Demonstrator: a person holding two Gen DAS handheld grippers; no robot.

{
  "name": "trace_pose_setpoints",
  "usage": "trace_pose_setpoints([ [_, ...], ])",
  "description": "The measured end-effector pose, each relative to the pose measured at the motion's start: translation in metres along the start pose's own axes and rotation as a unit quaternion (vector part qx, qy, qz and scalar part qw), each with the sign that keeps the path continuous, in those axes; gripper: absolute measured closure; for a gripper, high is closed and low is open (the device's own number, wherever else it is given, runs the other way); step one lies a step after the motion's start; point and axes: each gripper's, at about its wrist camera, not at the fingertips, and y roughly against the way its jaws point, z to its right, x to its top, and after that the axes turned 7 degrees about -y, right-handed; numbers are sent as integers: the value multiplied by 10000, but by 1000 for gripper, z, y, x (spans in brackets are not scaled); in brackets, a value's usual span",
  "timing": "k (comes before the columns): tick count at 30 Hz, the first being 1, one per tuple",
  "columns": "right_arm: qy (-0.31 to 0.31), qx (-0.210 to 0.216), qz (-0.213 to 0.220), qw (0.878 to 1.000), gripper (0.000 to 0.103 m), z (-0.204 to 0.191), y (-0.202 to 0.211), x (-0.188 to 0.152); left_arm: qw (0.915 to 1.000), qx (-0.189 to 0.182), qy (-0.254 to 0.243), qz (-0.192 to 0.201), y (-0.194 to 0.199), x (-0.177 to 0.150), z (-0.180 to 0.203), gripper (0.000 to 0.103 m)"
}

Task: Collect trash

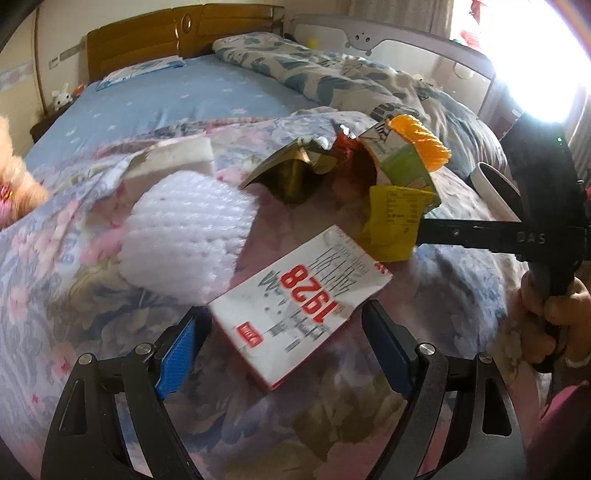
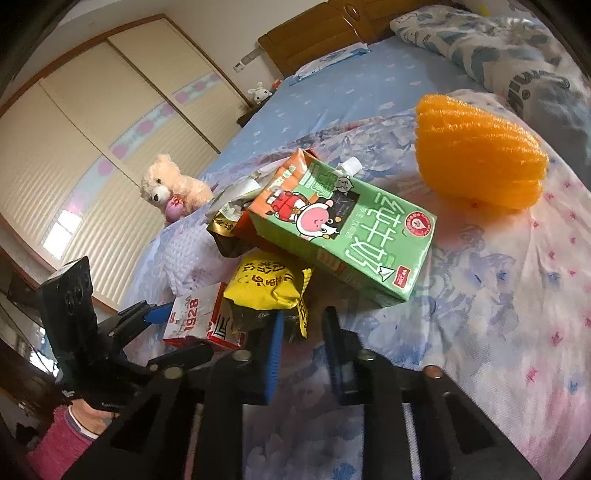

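Trash lies on the floral quilt (image 1: 74, 288). A white and red "1928" box (image 1: 295, 299) lies just ahead of my open left gripper (image 1: 284, 343), between its blue pads. A white foam net (image 1: 188, 232) lies left of the box. My right gripper (image 2: 303, 328) is open, with a yellow wrapper (image 2: 269, 291) at its left pad. The wrapper also shows in the left wrist view (image 1: 395, 221). A green milk carton (image 2: 343, 236) lies beyond it. An orange foam net (image 2: 480, 155) lies at the far right. A gold wrapper (image 1: 291, 173) sits behind the carton.
A teddy bear (image 2: 170, 188) sits at the bed's left edge. A crumpled patterned duvet (image 1: 332, 70) lies at the back right before the wooden headboard (image 1: 184, 33). A white foam block (image 1: 177, 158) lies behind the white net. A wardrobe (image 2: 92, 147) stands beyond the bed.
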Motion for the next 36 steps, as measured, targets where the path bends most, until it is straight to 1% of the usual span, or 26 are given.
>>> trace_pose_setpoints([
  [1, -1, -1, -3, 10000, 98, 0, 0, 0, 10000, 10, -28, 33, 1, 0, 1, 29],
  [2, 3, 13, 3, 10000, 101, 0, 1, -1, 10000, -18, -53, 47, 1, 0, 3, 39],
  [6, 79, 54, 55, 9999, 103, 1, 9, -7, 9999, 75, -41, 124, 6, -3, 12, 44],
  [8, 120, 54, 62, 9999, 103, 0, 14, -11, 9998, 107, 19, 146, 10, -8, 17, 45],
  [11, 209, 84, 74, 9997, 103, 1, 27, -19, 9993, 277, 203, 149, 18, -19, 29, 45],
  [15, 279, 70, 155, 9995, 103, 5, 49, -29, 9974, 502, 478, 177, 33, -35, 55, 46],
  [18, 288, 15, 234, 9993, 103, 12, 66, -35, 9950, 648, 733, 184, 40, -41, 69, 46],
  [20, 284, -19, 284, 9992, 103, 16, 77, -39, 9929, 668, 948, 250, 45, -45, 79, 46],
  [24, 265, -145, 402, 9987, 103, 28, 99, -46, 9900, 853, 1073, 321, 50, -46, 101, 46],
  [28, 199, -265, 517, 9981, 103, 42, 120, -54, 9889, 895, 1145, 309, 46, -42, 121, 46],
  [30, 171, -333, 574, 9976, 103, 47, 128, -57, 9894, 812, 1162, 310, 43, -39, 130, 46],
  [36, 60, -554, 756, 9956, 103, 69, 154, -66, 9908, 762, 1070, 324, 34, -26, 156, 46],
])
